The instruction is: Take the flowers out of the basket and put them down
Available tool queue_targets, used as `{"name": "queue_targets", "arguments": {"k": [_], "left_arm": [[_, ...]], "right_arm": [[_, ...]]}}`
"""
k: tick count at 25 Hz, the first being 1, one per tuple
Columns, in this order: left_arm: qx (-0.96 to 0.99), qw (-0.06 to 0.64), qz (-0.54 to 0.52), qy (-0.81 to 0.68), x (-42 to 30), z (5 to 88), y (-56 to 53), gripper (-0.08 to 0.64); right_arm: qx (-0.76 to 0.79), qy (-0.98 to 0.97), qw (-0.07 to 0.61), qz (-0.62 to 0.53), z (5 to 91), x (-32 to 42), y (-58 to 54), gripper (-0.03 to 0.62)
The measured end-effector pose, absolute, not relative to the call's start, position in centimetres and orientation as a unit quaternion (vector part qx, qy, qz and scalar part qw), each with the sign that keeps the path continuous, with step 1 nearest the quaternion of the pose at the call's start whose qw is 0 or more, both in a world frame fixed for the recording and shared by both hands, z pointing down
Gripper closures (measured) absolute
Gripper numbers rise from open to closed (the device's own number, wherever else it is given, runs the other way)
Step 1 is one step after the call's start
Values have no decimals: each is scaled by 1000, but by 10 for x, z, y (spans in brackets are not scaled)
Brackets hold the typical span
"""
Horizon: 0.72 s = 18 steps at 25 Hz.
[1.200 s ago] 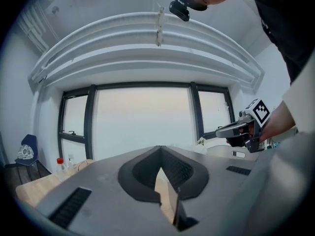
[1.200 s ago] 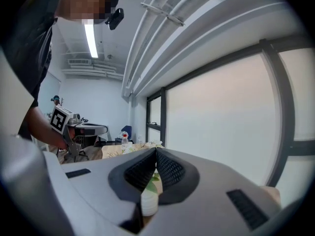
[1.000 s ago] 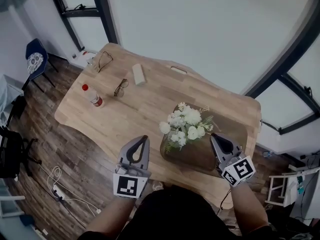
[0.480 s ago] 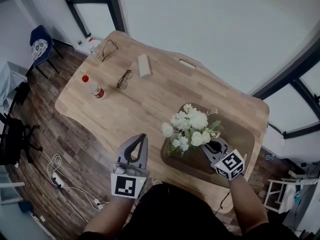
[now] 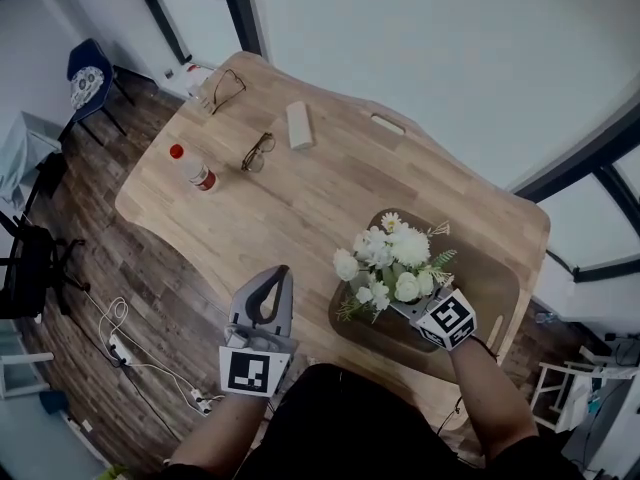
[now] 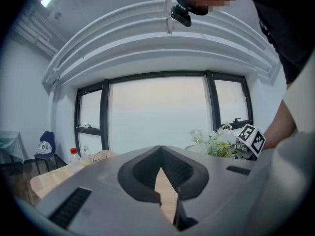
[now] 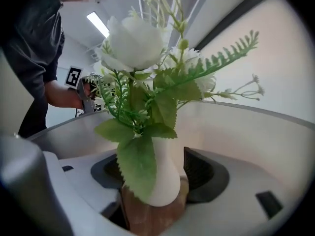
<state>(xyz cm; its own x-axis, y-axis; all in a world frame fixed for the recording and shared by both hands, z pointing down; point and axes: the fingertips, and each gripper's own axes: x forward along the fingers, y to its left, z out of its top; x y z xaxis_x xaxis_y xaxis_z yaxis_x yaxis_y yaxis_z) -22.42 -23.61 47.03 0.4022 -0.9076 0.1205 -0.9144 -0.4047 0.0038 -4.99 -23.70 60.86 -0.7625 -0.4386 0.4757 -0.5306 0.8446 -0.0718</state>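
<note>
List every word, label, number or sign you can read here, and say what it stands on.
No text here is legible.
Label on the bottle: too small to read.
Round white print on the blue chair: too small to read.
Marker cubes: black-and-white square patterns, no letters or digits.

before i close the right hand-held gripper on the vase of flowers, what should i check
1. The white vase stands between the jaws of the right hand-held gripper: ok.
2. Jaws open: ok, they have just been opening and stand apart.
3. Pads free of foliage: not ok, a leaf hangs across the vase, between the jaws.
4. Bare table beside the basket for putting down: ok.
5. The left hand-held gripper is out of the way: ok, shut, apart from the basket.
</note>
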Motion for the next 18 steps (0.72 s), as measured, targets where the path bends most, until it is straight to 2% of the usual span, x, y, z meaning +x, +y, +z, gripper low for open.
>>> {"name": "queue_targets", "arguments": {"k": [5,7,18], "left_arm": [[832,40,58,-551,-227,471,-233,555],[830,39,60,-554,-229,470,-230,555],[835,7,62,-547,-236,460,-226,555]], "right_arm": [[252,-941,209,85,608,-70,-244,272],[250,-943,203,83,607,-72,-243,336],[268,-943,183,76,573,-67,-240,339]]}}
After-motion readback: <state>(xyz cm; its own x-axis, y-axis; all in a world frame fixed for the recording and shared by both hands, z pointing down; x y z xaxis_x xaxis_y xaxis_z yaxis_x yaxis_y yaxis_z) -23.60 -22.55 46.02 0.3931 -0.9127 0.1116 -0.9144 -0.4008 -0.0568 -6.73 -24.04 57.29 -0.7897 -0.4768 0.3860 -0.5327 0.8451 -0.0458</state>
